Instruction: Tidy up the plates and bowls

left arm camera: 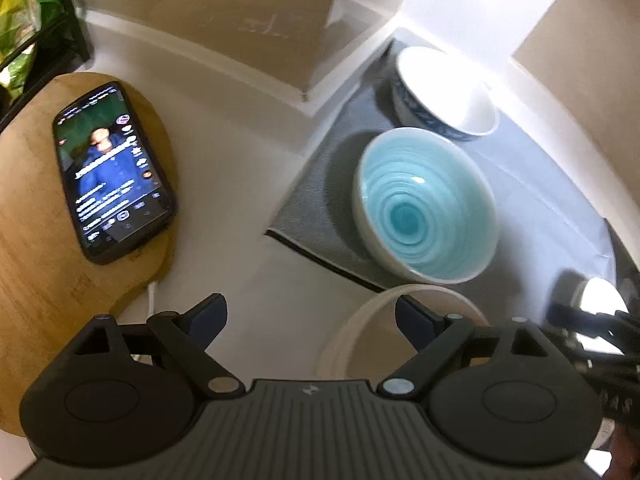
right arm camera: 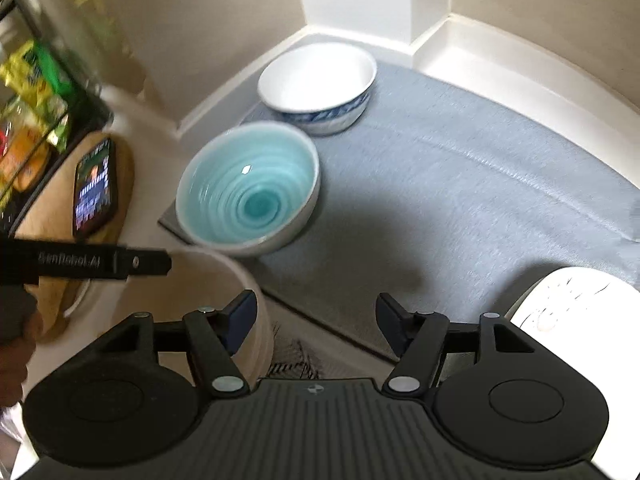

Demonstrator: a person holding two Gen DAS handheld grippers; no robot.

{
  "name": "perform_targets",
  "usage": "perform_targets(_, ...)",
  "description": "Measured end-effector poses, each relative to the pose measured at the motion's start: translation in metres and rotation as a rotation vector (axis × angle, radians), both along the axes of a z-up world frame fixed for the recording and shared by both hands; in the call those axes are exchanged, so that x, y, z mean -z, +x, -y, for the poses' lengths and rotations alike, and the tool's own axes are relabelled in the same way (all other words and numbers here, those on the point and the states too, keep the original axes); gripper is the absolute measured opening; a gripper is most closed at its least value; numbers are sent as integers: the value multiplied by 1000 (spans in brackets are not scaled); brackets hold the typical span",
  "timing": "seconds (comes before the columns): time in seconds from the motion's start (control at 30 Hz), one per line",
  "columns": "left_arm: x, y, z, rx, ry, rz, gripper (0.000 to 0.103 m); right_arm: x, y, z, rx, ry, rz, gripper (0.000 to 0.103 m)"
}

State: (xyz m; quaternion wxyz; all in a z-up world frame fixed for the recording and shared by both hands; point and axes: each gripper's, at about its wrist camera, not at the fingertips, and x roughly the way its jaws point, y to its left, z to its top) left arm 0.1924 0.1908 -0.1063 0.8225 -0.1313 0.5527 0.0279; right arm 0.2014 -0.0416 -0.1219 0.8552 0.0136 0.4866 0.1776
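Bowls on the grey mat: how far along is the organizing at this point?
Done, apparently: the turquoise bowl and the blue-patterned white bowl sit side by side on the grey mat. In hand: nothing; left tool and right tool are open and empty. Left: the cream bowl off the mat and a white dish.

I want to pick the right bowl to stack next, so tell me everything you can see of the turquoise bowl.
The turquoise bowl looks like glazed ceramic: a glossy blue-green inside with concentric ridges that darken toward the centre, and a pale, whitish outside and rim. It stands upright and empty near the corner of the grey mat, apart from the blue-patterned white bowl behind it. Neither claw touches it. A cream bowl lies close in front; whether they touch is unclear.
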Motion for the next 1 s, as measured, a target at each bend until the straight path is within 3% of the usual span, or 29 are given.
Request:
perform_targets(0.13, -2, 0, -2, 37, -83, -34, 94, -1, 8, 3, 10, 8, 4, 69)
perform_targets(0.33, -6, -8, -2, 45, -87, -25, 94, 7, 11, -2, -13, 0, -32, 69)
perform_targets(0.5, -20, -11, 2, 77, -106, 38, 94, 7, 13, -5, -24, 8, -36, 69)
perform_targets(0.7, -32, -6, -2, 21, -66, 123, 94, 3, 23, -2, -8, 10, -14, 69)
perform_targets(1.0, -27, 21, -9, -93, -18, 140, 94, 4, 43, -2, 16, 8, 22, 69)
